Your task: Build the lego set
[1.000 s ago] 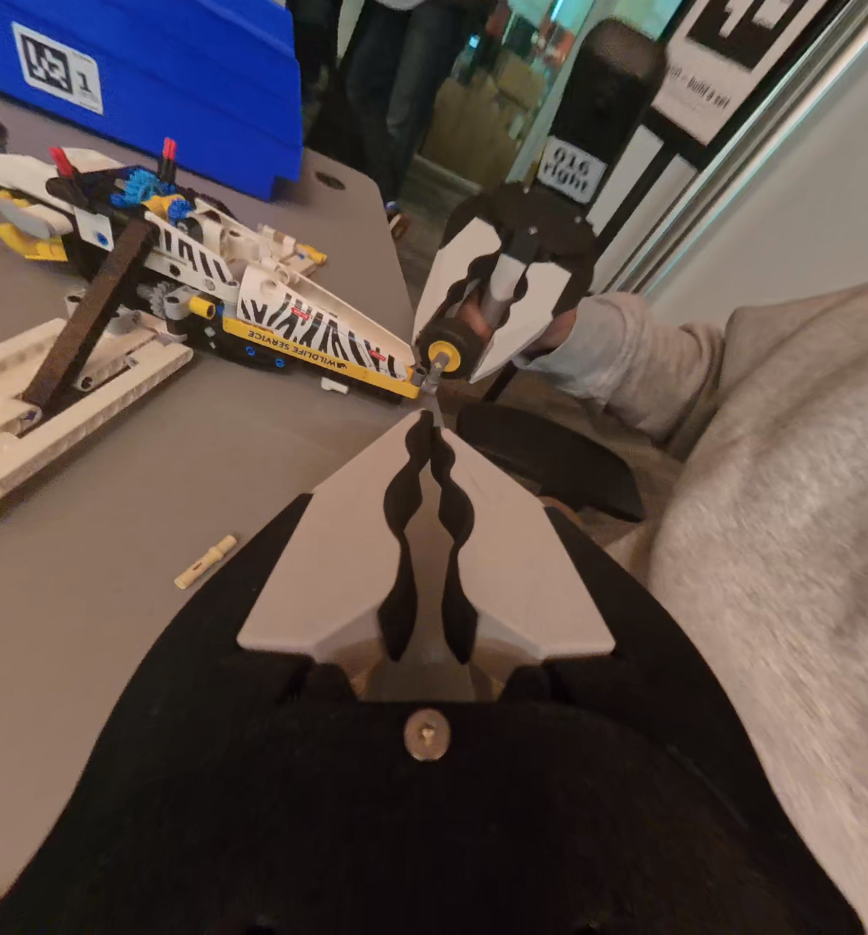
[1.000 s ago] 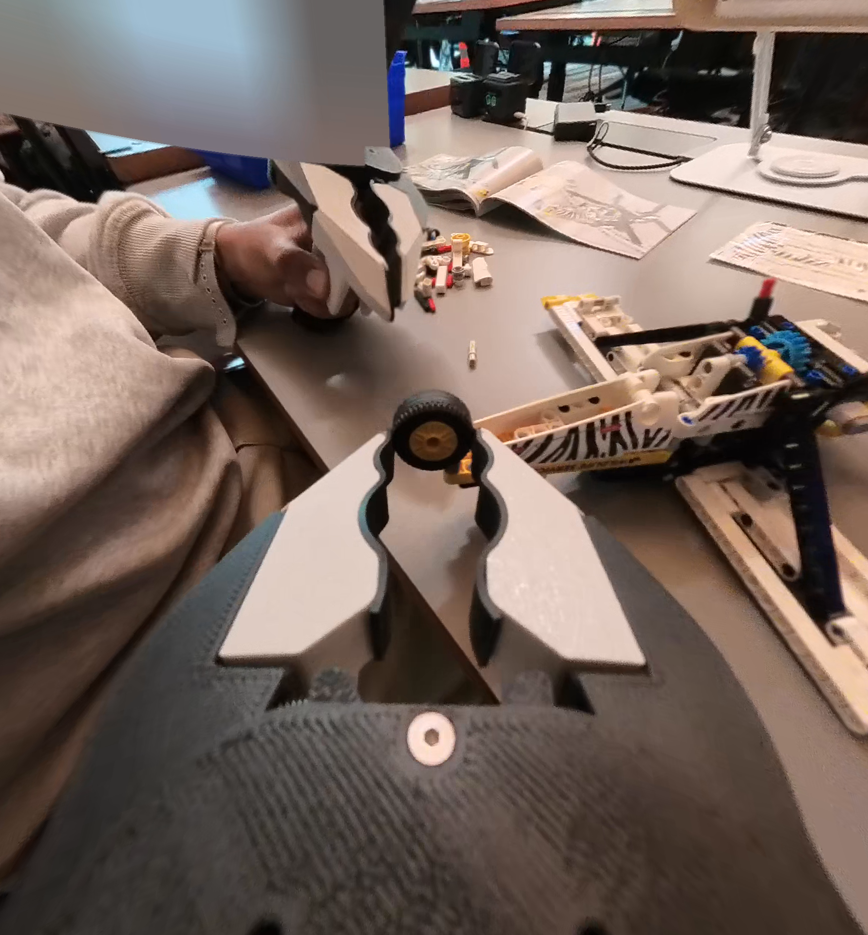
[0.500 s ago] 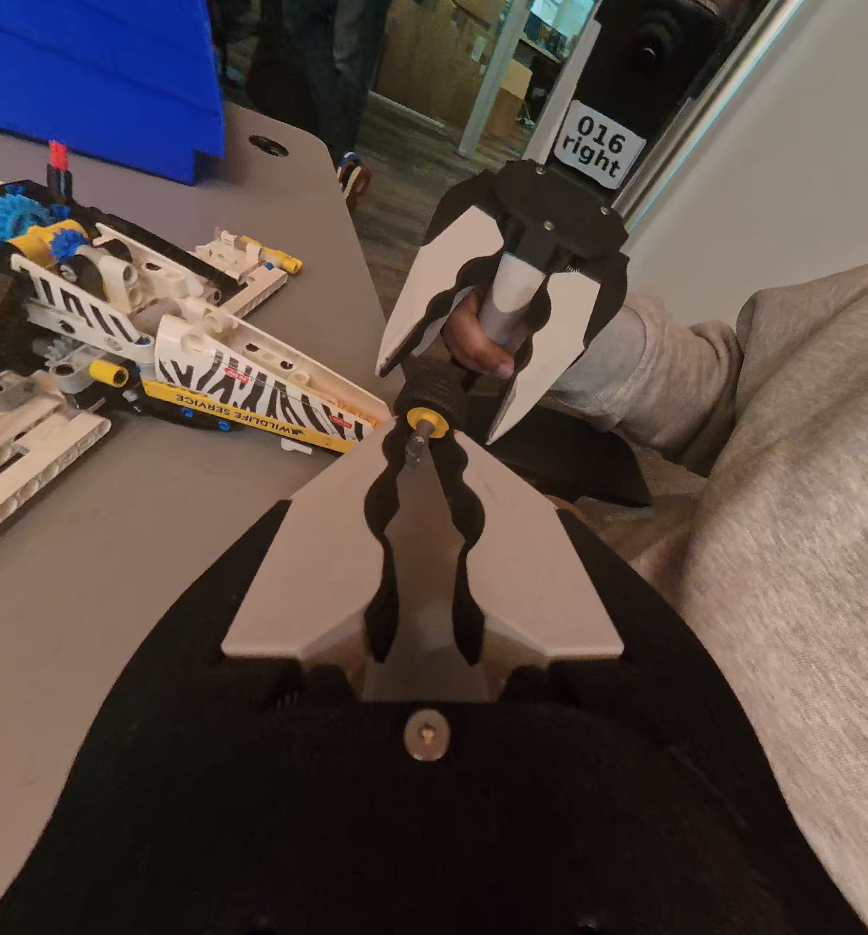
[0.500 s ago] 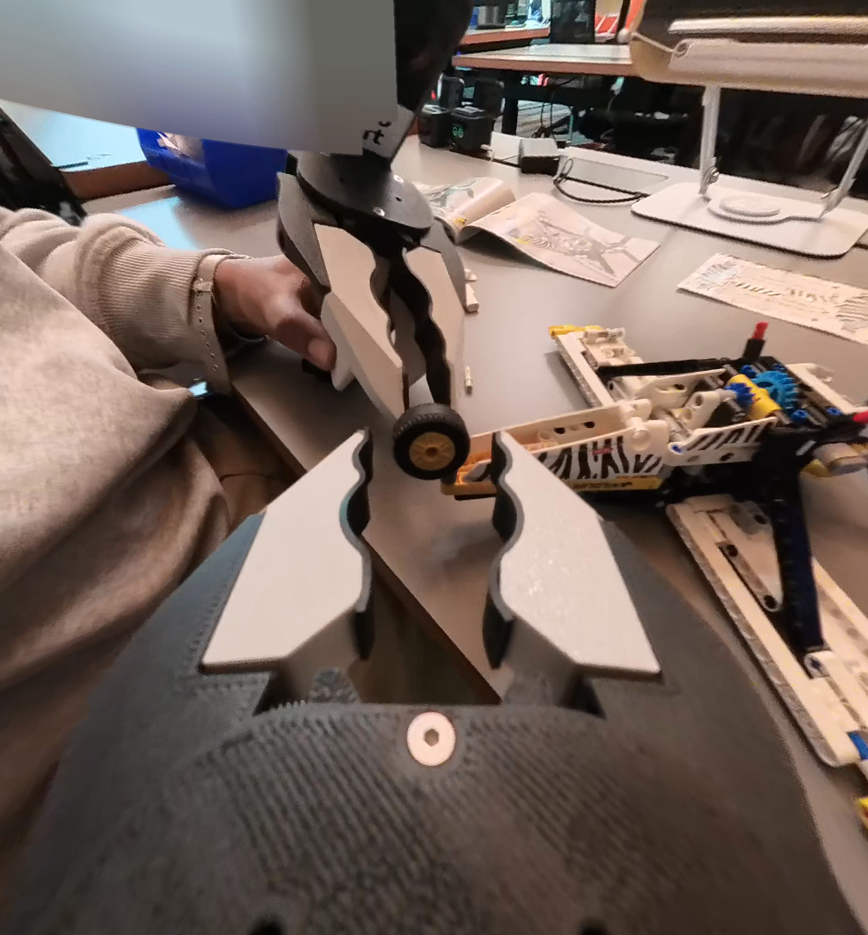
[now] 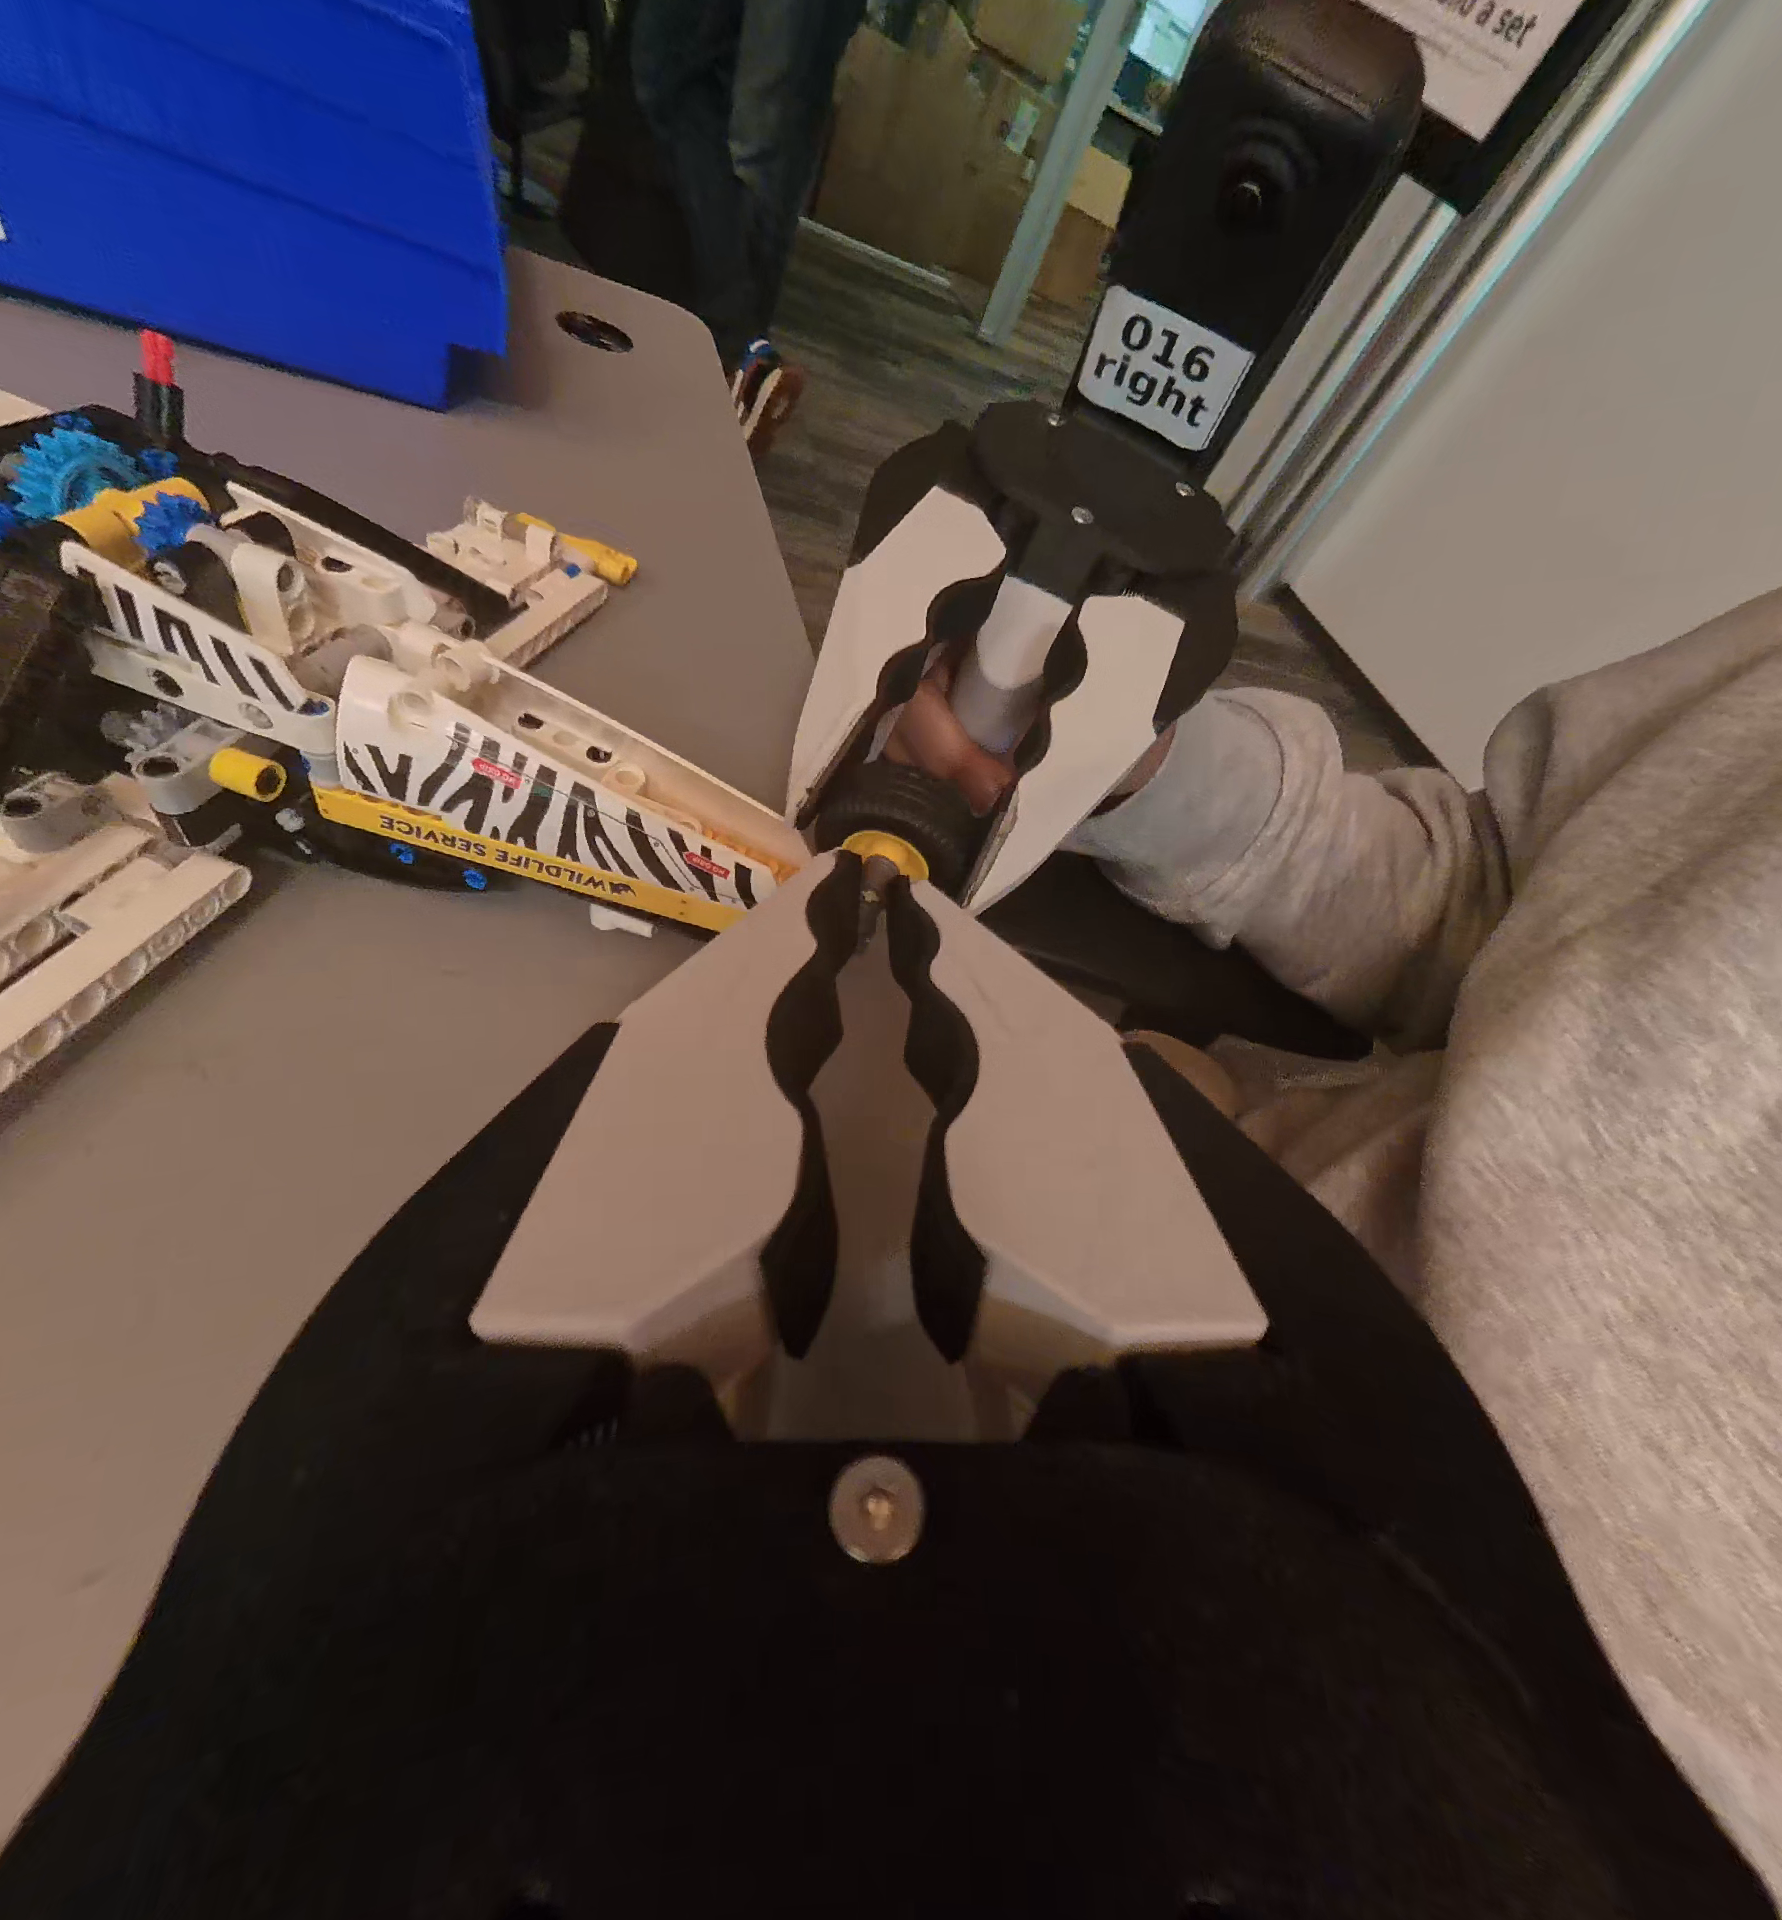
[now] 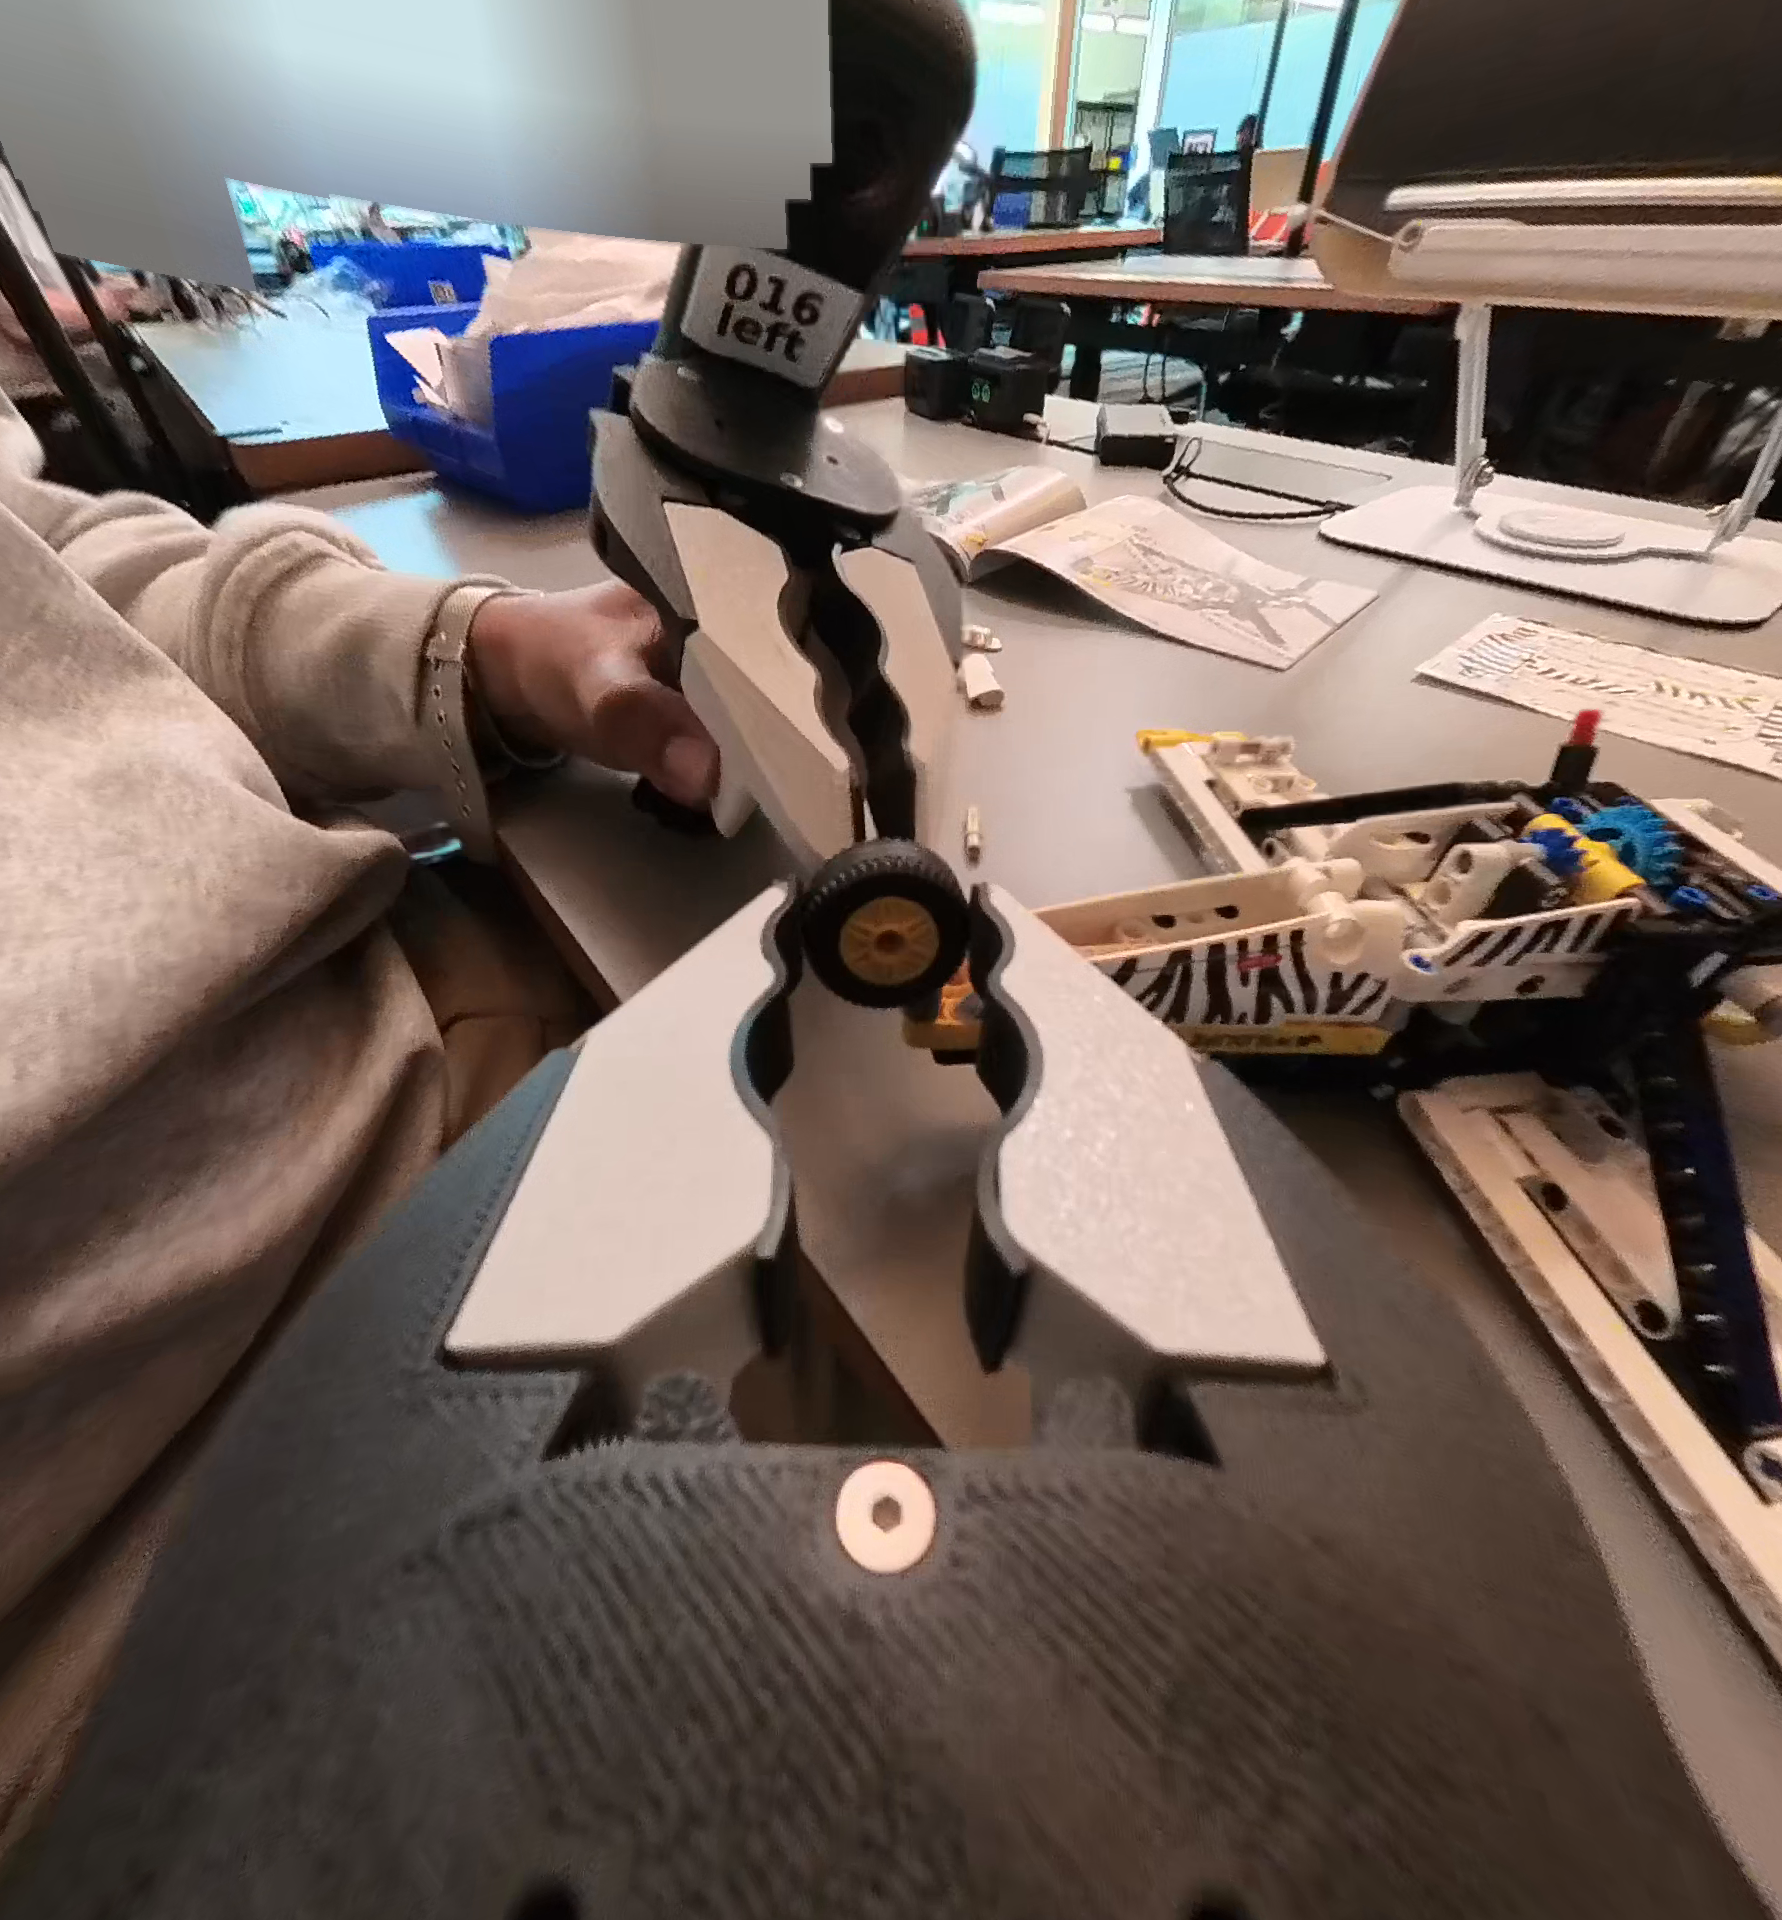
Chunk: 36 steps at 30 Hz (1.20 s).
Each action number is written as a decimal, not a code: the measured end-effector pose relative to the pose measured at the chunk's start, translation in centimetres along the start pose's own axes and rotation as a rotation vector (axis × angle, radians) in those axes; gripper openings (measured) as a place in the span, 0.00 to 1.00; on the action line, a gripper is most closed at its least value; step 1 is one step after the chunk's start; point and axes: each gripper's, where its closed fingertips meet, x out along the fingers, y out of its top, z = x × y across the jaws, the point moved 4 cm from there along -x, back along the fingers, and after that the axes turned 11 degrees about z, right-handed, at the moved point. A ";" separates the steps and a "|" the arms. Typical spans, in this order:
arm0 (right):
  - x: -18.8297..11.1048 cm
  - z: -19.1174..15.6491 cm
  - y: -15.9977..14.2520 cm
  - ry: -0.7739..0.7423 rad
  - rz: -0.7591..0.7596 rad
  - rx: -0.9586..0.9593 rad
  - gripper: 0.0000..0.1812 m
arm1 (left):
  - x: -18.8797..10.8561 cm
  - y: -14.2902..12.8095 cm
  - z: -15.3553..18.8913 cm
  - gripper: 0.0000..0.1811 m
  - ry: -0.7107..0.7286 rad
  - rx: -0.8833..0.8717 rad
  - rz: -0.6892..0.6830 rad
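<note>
Just off the worktop [image 6: 1074, 727] edge, the right gripper [image 6: 882, 914] fingers clench a small yellow-hubbed wheel [image 6: 885, 938]; the left gripper [image 5: 871, 894] pinches its grey axle [image 5: 869, 906], beside the zebra-striped model [image 6: 1282, 966].

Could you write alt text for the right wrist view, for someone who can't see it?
The right gripper clasps a small black wheel with a yellow hub, while the left gripper meets it from above. A zebra-striped lego model lies on the grey table behind.
</note>
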 end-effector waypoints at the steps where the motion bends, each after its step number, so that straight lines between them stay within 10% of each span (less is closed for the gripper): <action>1: 0.0 0.0 0.1 0.002 0.007 0.013 0.17 | -0.1 0.0 0.0 0.03 0.000 -0.013 0.008; 10: -2.7 1.1 0.9 -0.015 0.134 0.097 0.16 | -3.1 1.0 -1.2 0.00 0.046 -0.093 0.143; 36: -2.7 0.8 -0.5 -0.012 0.172 0.063 0.20 | 1.3 0.3 -0.5 0.03 -0.074 -0.126 0.009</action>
